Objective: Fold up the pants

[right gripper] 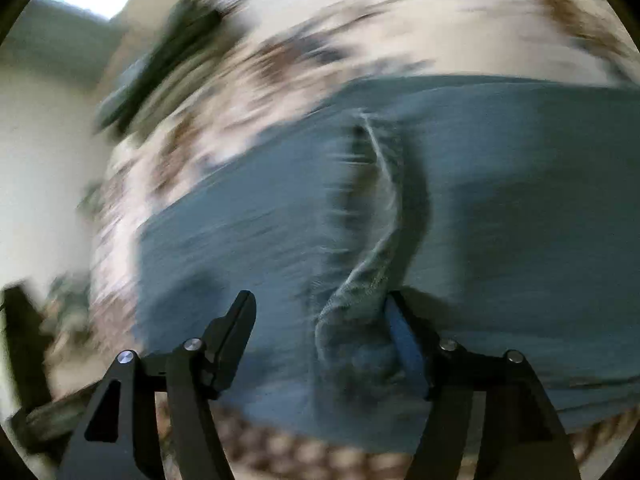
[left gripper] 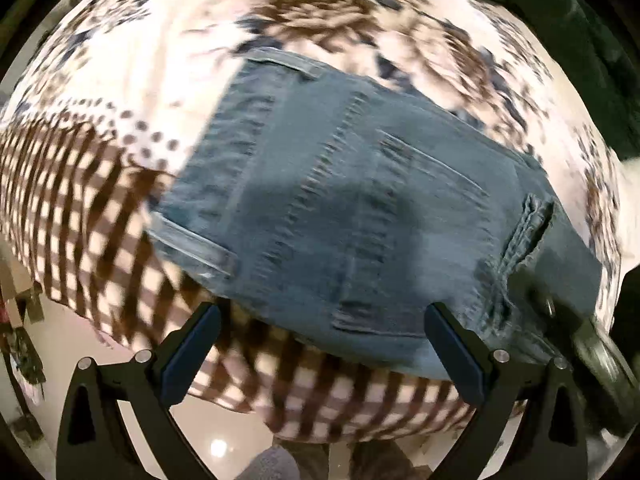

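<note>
Blue denim pants [left gripper: 360, 200] lie folded in a compact block on a bedspread. In the left wrist view my left gripper [left gripper: 320, 344] hangs open above their near edge, nothing between its fingers. A raised hem fold [left gripper: 528, 232] sits at the block's right end, beside a dark blurred piece of gear [left gripper: 592, 340]. In the right wrist view, which is smeared by motion, my right gripper [right gripper: 320, 340] is open over the pants [right gripper: 520, 200]. A ridge of denim hem [right gripper: 360, 300] stands between its jaws, close to the right finger [right gripper: 404, 336], and the left finger is clear of it.
The bedspread [left gripper: 120, 80] is cream with brown flowers and a brown check border. Its edge drops to a glossy floor [left gripper: 216, 432] below. A dark green cloth [left gripper: 580, 40] lies at the far right. A pale wall [right gripper: 40, 160] is beside the bed.
</note>
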